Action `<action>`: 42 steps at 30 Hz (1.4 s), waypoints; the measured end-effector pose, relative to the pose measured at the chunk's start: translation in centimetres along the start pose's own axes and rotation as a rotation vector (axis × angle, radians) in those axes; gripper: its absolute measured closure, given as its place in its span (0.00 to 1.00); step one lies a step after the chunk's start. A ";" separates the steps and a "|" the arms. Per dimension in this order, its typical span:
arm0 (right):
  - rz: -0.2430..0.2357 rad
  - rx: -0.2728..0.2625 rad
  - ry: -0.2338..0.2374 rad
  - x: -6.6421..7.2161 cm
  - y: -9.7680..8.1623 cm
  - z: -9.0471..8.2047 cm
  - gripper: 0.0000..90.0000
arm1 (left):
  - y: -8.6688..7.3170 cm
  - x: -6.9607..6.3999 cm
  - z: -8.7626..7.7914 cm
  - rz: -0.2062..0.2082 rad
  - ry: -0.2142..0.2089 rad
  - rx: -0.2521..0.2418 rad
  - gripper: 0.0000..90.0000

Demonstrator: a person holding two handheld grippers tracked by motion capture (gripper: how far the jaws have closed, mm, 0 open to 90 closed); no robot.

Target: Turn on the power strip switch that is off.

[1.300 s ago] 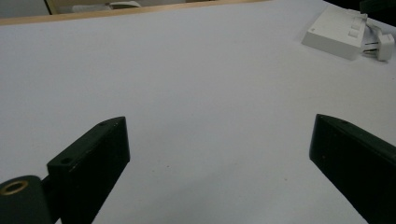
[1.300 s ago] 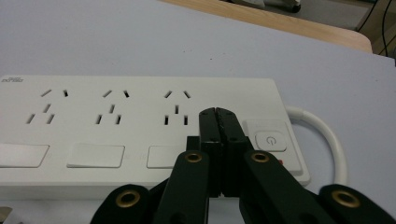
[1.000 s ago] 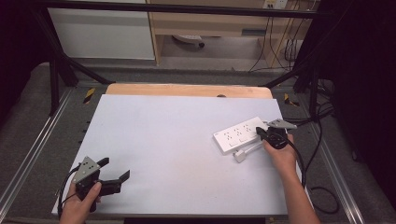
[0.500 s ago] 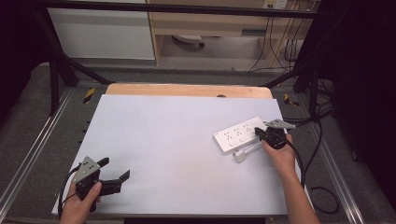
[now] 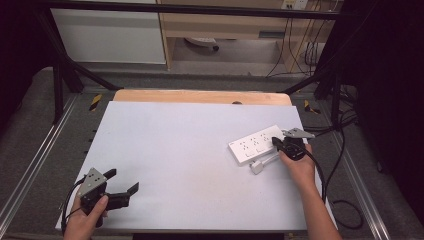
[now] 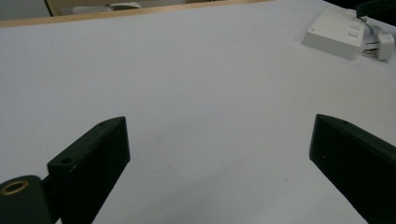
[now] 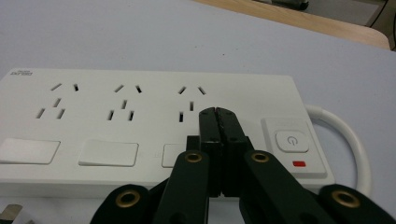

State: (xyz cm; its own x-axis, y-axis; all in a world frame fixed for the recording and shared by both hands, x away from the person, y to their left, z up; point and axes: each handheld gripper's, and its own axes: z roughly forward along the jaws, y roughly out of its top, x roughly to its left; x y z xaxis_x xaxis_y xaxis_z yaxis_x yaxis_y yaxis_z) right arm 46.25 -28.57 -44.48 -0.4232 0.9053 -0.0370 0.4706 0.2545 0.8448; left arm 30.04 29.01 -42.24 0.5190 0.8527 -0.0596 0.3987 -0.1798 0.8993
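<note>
**A:** Nothing has moved since the earlier frame, honestly. Both hands sit where they were, and the power strip (image 5: 257, 145) hasn't budged on the white table (image 5: 190, 150).

**B:** Where's the strip compared to the right gripper (image 5: 276, 142)?

**A:** Right under its tips. In the right gripper view the jaws are pressed together with nothing between them, and they sit over the strip's (image 7: 144, 121) top face, just beside the power button (image 7: 292, 141) and over one of the white rocker switches (image 7: 173, 155). Whether the tips actually touch that switch, hard to say, they cover the spot.

**B:** And the plug?

**A:** The white plug (image 5: 257, 167) lies on the table just in front of the strip, near the right hand (image 5: 299, 167). The cord (image 7: 348, 135) loops off the strip's end.

**B:** Left side?

**A:** The left gripper (image 5: 125, 186) rests at the near left corner, well apart from the strip. Its jaws stand wide apart, bare table between them. The strip (image 6: 337, 31) shows far off at the top right of that view.
</note>
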 end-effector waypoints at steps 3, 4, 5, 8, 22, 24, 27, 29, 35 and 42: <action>0.000 -0.001 -0.001 0.0 0.0 0.0 1.00 | 0.0 0.0 0.0 0.000 0.001 0.001 0.06; 0.000 -0.001 -0.001 0.0 0.0 0.0 1.00 | 0.0 0.0 0.0 -0.001 0.000 0.000 0.06; 0.000 -0.001 -0.002 0.0 0.0 0.0 1.00 | 0.0 0.0 0.0 0.000 0.000 0.000 0.06; -0.001 -0.004 -0.002 0.0 0.0 0.1 1.00 | 0.0 0.0 0.0 0.002 -0.001 -0.001 0.06; 0.002 -0.014 -0.004 0.0 -0.1 0.1 1.00 | 0.1 0.0 -0.1 0.009 0.000 -0.003 0.06; 0.003 -0.012 -0.004 0.1 -0.1 0.1 1.00 | 0.1 0.0 -0.1 0.009 0.000 -0.003 0.06; 0.002 -0.013 -0.006 0.1 -0.1 0.1 1.00 | 0.1 0.0 -0.1 0.012 0.000 -0.002 0.06; 0.003 -0.013 -0.007 0.1 -0.1 0.1 1.00 | 0.1 0.0 -0.1 0.012 0.001 -0.002 0.06; 0.005 -0.013 -0.006 0.1 -0.1 0.1 1.00 | 0.1 0.0 -0.1 0.012 0.003 -0.002 0.06; 0.003 -0.012 -0.014 0.2 -0.1 0.1 1.00 | 0.1 0.1 -0.1 0.011 0.000 -0.003 0.06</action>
State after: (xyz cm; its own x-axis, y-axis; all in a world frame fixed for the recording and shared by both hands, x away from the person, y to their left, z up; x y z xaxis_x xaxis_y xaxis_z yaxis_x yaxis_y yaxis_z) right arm 46.22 -28.40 -44.66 -0.4111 0.9107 -0.0415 0.4629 0.2478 0.8511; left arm 29.99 29.12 -42.13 0.5230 0.8509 -0.0494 0.3906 -0.1877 0.9012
